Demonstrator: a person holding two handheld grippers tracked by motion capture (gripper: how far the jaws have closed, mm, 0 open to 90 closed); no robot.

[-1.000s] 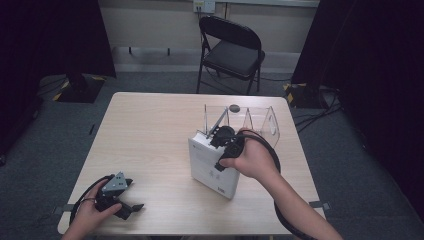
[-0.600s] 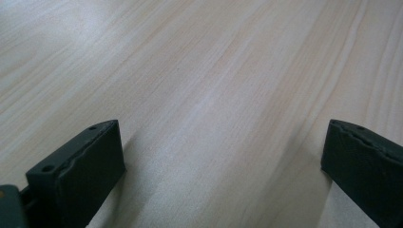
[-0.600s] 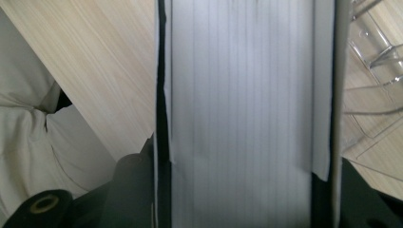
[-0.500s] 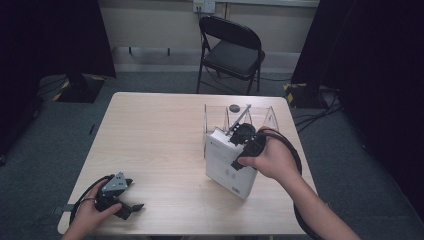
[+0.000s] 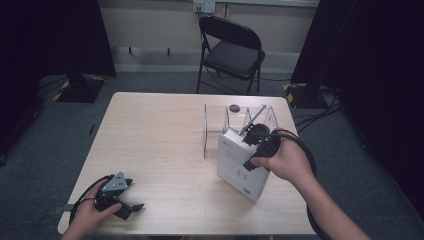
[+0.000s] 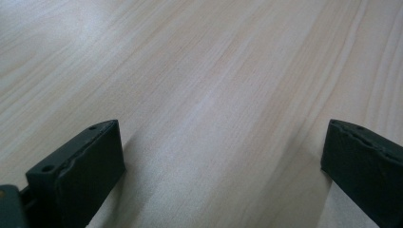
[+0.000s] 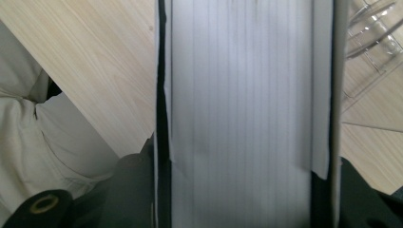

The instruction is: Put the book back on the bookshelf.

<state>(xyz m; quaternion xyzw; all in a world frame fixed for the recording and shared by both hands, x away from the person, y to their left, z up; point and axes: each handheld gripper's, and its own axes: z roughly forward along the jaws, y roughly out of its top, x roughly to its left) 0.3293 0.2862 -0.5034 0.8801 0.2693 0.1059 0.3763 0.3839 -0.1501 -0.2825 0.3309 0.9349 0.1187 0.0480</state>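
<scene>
At the near left corner of the pale wooden desk (image 5: 160, 130) the person's left hand (image 5: 92, 215) rests on the surface holding the left gripper (image 5: 131, 206), its grey three-cornered plate facing up and its cable looping beside the wrist; in the left gripper view its two black fingers (image 6: 78, 168) stand wide apart over bare wood grain, with nothing between them. Farther in, on the right half of the desk, the right hand (image 5: 282, 160) holds the right gripper (image 5: 250, 137) on top of a thick white book (image 5: 239, 165), which stands on the desk tilted, one printed cover facing the camera. In the right gripper view the book's page edges (image 7: 242, 114) run up the middle of the frame between the gripper's dark fingers, which are closed on the book from both covers; light-coloured cloth of the person's clothing shows beyond the desk edge at the left there. Just behind the book and touching or nearly touching it stands a clear plastic rack (image 5: 220, 125) with upright dividers, and a small dark round object (image 5: 234, 107) lies on the desk behind it. Beyond the far edge of the desk a black folding chair (image 5: 232, 50) stands on grey carpet against a pale wall, with dark curtains at both sides
</scene>
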